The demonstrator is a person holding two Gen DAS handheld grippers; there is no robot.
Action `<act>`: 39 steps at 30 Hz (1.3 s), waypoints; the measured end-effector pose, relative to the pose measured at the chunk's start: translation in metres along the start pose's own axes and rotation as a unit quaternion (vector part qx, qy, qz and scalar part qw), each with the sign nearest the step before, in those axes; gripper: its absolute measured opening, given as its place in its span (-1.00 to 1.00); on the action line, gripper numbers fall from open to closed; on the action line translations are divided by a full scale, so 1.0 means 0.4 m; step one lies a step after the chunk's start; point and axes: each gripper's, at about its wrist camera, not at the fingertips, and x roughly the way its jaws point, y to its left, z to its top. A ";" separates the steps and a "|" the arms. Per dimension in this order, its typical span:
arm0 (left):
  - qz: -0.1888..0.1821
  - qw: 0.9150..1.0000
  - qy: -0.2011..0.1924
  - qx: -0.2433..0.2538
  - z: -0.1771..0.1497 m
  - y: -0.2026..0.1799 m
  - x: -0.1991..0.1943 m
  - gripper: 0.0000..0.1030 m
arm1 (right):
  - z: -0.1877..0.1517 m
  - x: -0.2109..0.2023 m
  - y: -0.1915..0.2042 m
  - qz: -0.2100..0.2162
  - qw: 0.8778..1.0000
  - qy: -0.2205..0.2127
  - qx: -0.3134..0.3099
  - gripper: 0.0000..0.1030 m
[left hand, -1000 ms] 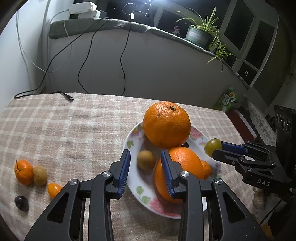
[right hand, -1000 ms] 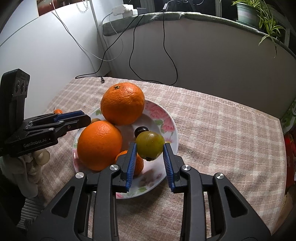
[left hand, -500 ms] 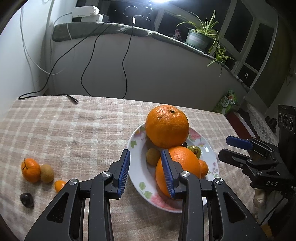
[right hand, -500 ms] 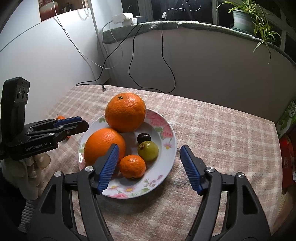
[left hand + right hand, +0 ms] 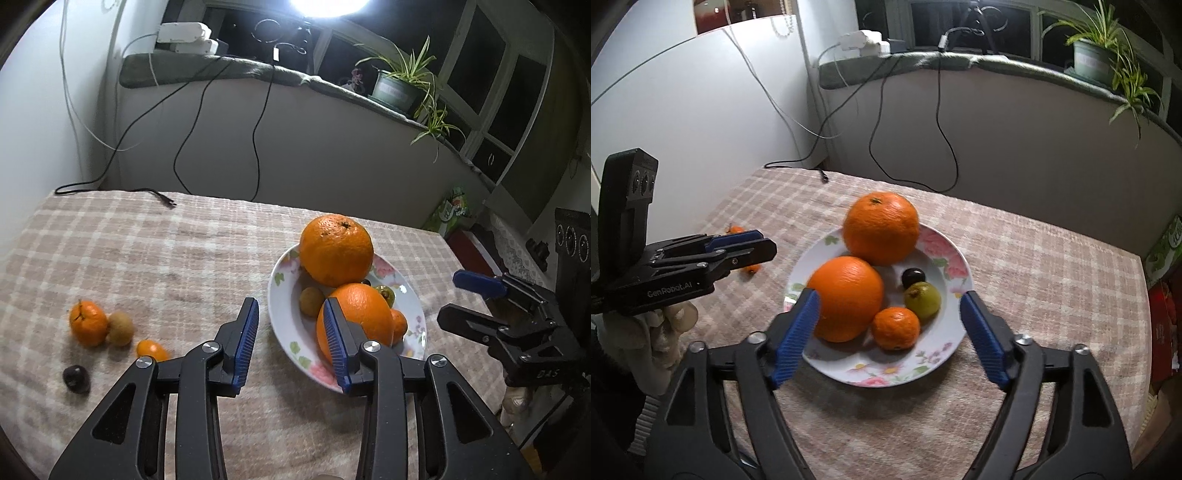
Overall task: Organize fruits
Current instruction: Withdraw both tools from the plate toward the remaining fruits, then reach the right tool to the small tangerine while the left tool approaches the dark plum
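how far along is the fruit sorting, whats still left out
Mostly done. The plate holds two big oranges, a small mandarin, a green fruit, a dark one and a kiwi. Both the left gripper and the right gripper are open and hold nothing. Four fruits remain on the cloth: mandarin, kiwi, kumquat, dark fruit.

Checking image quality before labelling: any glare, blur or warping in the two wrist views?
Left wrist: lamp blown out at top, fruit sharp, fisheye bends the window ledge. Right wrist: motion blur on the oranges and plate, tablecloth smeared; dark vignette in the corners of both views.
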 end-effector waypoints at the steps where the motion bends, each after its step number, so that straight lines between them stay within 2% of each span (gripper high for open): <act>1: 0.001 1.000 -0.002 -0.001 -0.002 0.000 -0.005 -0.32 | 0.003 -0.005 0.009 0.001 1.000 -0.003 -0.003 0.63; 9: 0.016 1.000 -0.020 -0.017 -0.023 0.057 -0.079 -0.32 | 0.023 -0.028 0.091 0.020 0.999 -0.010 -0.026 0.64; 23: 0.068 0.996 -0.026 -0.059 -0.112 0.241 -0.182 -0.32 | 0.040 0.007 0.257 0.062 0.996 -0.005 -0.066 0.64; 37: 0.091 0.994 -0.011 -0.062 -0.162 0.312 -0.176 -0.32 | 0.054 0.121 0.418 0.094 0.989 0.026 -0.111 0.64; 39: 0.092 0.994 -0.008 -0.058 -0.163 0.314 -0.167 -0.32 | 0.053 0.144 0.429 0.093 0.988 0.033 -0.115 0.59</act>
